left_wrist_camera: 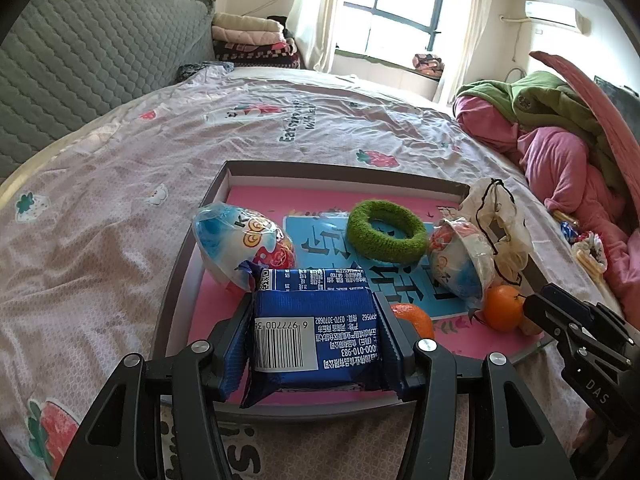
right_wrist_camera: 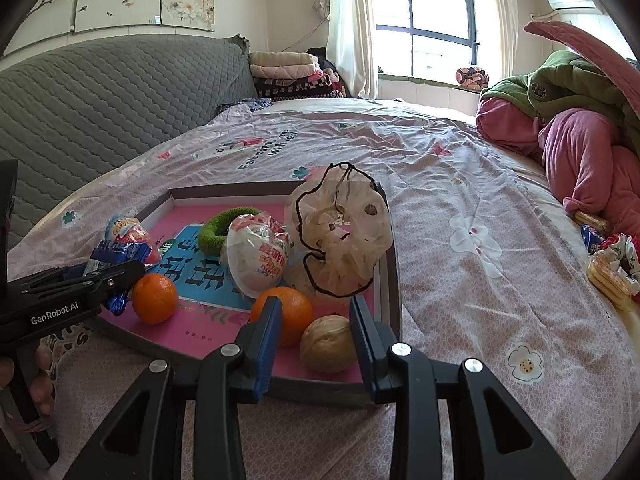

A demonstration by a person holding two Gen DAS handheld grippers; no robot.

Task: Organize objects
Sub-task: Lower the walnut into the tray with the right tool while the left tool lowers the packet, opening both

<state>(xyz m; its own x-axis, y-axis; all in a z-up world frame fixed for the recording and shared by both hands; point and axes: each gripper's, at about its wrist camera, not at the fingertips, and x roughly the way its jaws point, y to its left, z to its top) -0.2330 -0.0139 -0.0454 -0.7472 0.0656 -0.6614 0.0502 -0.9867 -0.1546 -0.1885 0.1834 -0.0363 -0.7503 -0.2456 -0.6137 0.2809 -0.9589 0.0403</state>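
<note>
We are holding a blue snack packet (left_wrist_camera: 316, 332) clamped between the jaws of the left gripper (left_wrist_camera: 316, 336), just over the near edge of the shallow pink-floored tray (left_wrist_camera: 256, 168), while the right gripper (right_wrist_camera: 316, 344) is hanging at the tray's near right corner with its jaws partly open around nothing, a walnut (right_wrist_camera: 328, 344) lying in the tray beyond the gap and apparently untouched. We are judging that the packet is about to be set down inside the tray. The risk is crowding: one wrapped toy egg (left_wrist_camera: 240, 248) is sitting right behind the packet and an orange (left_wrist_camera: 416, 318) just to its right, so lowering it carelessly could be nudging either of them into a roll. The slick wrapper could also be slipping sideways if the jaws are letting go unevenly, and the tray, resting on soft bedding, could be tipping under a push on its rim. Deeper in the tray are lying a green hair ring (left_wrist_camera: 386, 230), a second wrapped egg (left_wrist_camera: 460, 260), a second orange (left_wrist_camera: 503, 307) and a pale scrunchie (right_wrist_camera: 340, 232) at the right wall. The tray is sitting on a bed with a strawberry-print sheet (left_wrist_camera: 120, 200); beyond it are a grey quilted headboard (left_wrist_camera: 92, 60), folded blankets (left_wrist_camera: 252, 36), a bright window (left_wrist_camera: 396, 4), and heaped pink and green clothes (left_wrist_camera: 560, 132) to the tray's right.
</note>
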